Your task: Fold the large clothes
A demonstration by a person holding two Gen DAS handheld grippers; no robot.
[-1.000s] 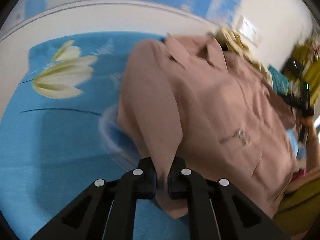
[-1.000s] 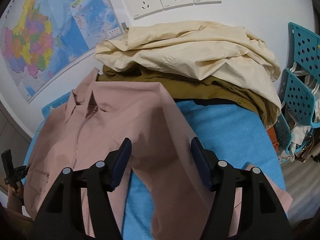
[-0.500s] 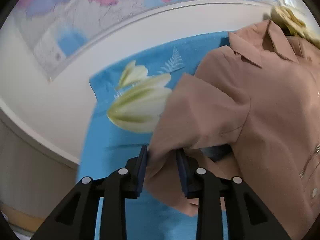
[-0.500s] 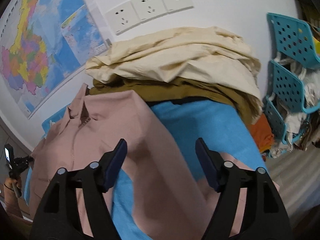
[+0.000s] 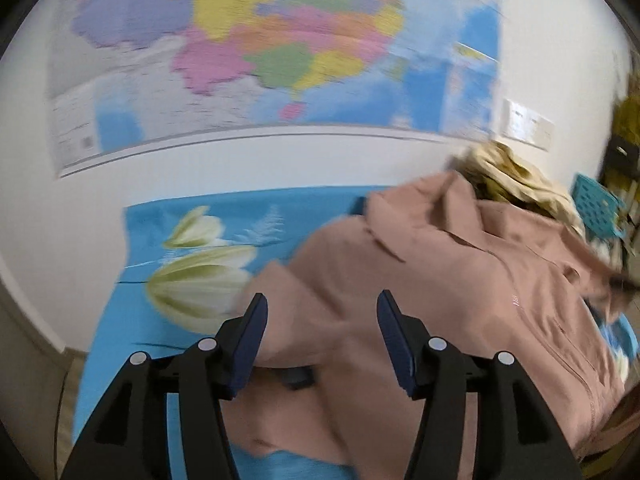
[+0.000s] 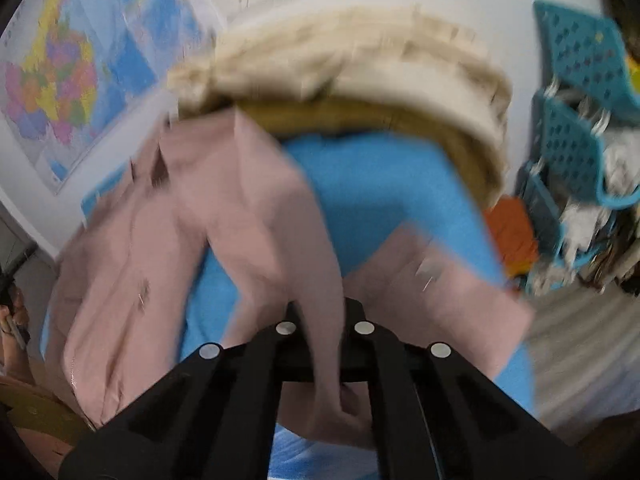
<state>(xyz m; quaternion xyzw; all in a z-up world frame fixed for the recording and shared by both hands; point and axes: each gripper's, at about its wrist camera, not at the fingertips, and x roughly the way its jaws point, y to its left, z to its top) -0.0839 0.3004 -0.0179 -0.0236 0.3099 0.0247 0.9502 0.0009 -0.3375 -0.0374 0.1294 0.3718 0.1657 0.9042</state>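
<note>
In the left wrist view, your left gripper (image 5: 320, 338) has its jaws apart; they have just been opening, and the folded sleeve (image 5: 304, 300) of the pink jacket (image 5: 460, 280) lies below and between them, but the pads do not press on it. The jacket lies spread on the blue floral sheet (image 5: 192, 232) over the worktop, with its collar toward the wall map (image 5: 260, 52). The cloth looks soft and light, so it will sag and crease wherever you let it go.

In the right wrist view, your right gripper (image 6: 324, 320) has just been closing, and its jaws are now clamped on the other sleeve (image 6: 288, 216), which rises in a loose band from the jacket body. Behind it is a pile of cream and mustard clothes (image 6: 360, 72). I judge that such limp fabric is best held near the cuff or at a seam, where it is thicker. A thin single layer may slip out, so pull slowly.
</note>
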